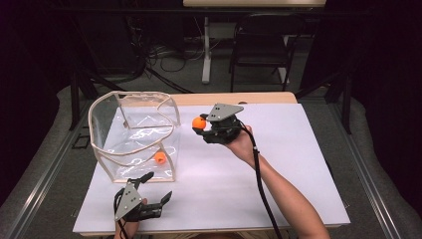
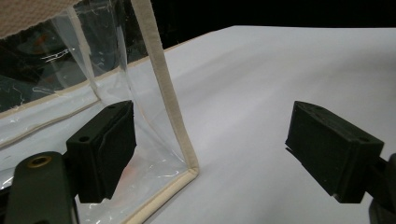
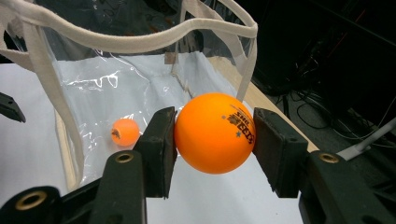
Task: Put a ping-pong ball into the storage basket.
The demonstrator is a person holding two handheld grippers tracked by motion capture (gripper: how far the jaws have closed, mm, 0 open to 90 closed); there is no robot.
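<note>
We see the R gripper (image 1: 203,125) pinching an orange ball (image 3: 215,132) btwn both jaws, held above the table (image 1: 298,164) just beside the clear bag (image 1: 134,134), on the bag's right. The bag's open top lies to the gripper's left, so we judge the next move is leftward over the rim, then release. A 2nd ball (image 1: 159,158) sits inside already. L gripper (image 1: 158,190) is spread wide, empty, at the bag's near corner; probably there to steady it.
</note>
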